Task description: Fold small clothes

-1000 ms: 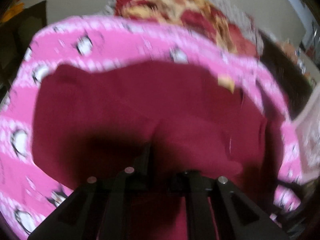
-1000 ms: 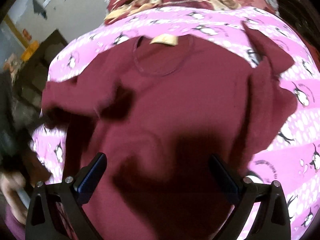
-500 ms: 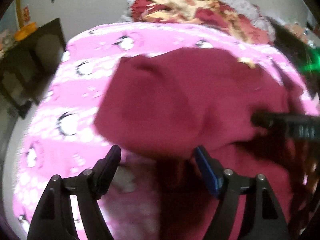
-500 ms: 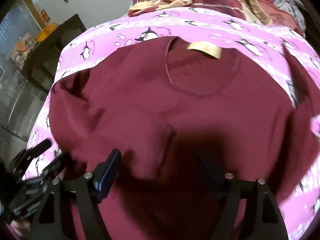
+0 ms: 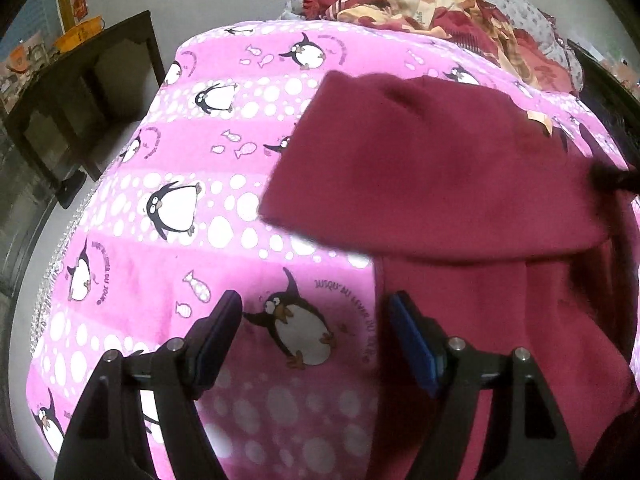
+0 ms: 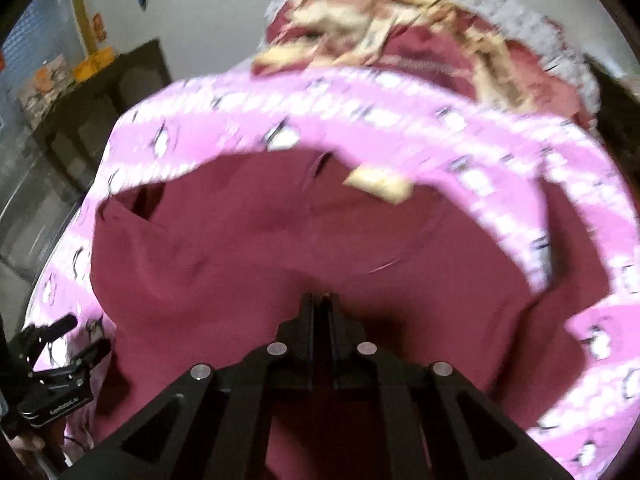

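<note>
A maroon shirt [image 5: 440, 184] with a tan neck label [image 6: 380, 184] lies on a pink penguin blanket [image 5: 180, 220]; its left sleeve is folded over the body. My left gripper [image 5: 316, 332] is open and empty, above bare blanket just left of the shirt's edge. My right gripper [image 6: 320, 308] is shut on the shirt's fabric [image 6: 280, 248] near the lower middle. The right gripper's tip [image 5: 612, 178] shows at the far right of the left wrist view; the left gripper [image 6: 52, 368] shows at the lower left of the right wrist view.
A heap of red and cream clothes [image 5: 420, 4] lies at the blanket's far end against the wall. A dark wooden table [image 5: 80, 92] stands to the left of the bed. The right wrist view is motion-blurred.
My left gripper let go of the sleeve, opened and drew back left off the shirt. My right gripper went from open to shut on the shirt.
</note>
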Action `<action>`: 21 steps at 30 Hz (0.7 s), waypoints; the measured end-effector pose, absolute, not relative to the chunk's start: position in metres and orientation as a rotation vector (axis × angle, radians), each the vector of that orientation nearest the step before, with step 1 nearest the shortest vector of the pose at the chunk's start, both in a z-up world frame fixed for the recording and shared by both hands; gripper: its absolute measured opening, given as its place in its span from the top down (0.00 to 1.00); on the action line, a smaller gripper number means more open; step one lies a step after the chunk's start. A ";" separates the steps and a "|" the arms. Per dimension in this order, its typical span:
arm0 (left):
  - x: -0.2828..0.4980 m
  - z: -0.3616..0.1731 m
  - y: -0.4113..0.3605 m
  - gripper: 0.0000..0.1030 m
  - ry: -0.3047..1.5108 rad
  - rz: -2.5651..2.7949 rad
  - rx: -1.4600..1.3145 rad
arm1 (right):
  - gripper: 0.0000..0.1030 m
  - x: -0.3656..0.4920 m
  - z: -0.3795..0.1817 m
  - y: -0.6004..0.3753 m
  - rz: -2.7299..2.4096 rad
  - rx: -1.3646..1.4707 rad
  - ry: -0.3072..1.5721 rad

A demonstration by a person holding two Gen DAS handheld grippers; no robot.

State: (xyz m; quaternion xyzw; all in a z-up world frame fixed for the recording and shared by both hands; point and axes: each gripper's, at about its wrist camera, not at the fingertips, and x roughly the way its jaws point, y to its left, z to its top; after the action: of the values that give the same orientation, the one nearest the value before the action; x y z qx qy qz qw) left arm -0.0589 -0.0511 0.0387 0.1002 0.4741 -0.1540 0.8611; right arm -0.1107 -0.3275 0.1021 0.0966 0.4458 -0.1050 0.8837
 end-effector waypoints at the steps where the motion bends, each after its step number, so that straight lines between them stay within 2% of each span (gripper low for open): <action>1: -0.058 0.038 -0.052 0.27 0.994 -0.319 0.216 | 0.94 -0.115 0.107 -0.338 -0.243 0.209 0.926; 5: -0.053 0.033 -0.050 0.27 1.012 -0.295 0.215 | 0.94 -0.132 0.109 -0.373 -0.351 0.217 0.939; 12: -0.047 0.032 -0.051 0.27 1.021 -0.294 0.204 | 0.94 -0.154 0.082 -0.420 -0.499 0.244 1.008; 18: -0.041 0.033 -0.058 0.27 1.014 -0.294 0.207 | 0.93 -0.137 0.072 -0.415 -0.522 0.186 1.061; 19: -0.039 0.034 -0.058 0.27 1.018 -0.296 0.199 | 0.90 -0.137 0.077 -0.412 -0.519 0.194 1.050; 21: -0.037 0.039 -0.055 0.27 1.007 -0.306 0.163 | 0.71 -0.139 0.094 -0.404 -0.477 0.243 0.977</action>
State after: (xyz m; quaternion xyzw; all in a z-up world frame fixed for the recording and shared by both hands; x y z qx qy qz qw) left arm -0.0368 -0.0551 0.0393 0.0776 0.4802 -0.1458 0.8615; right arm -0.1388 -0.4043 0.0940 0.1154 0.4634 -0.2265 0.8489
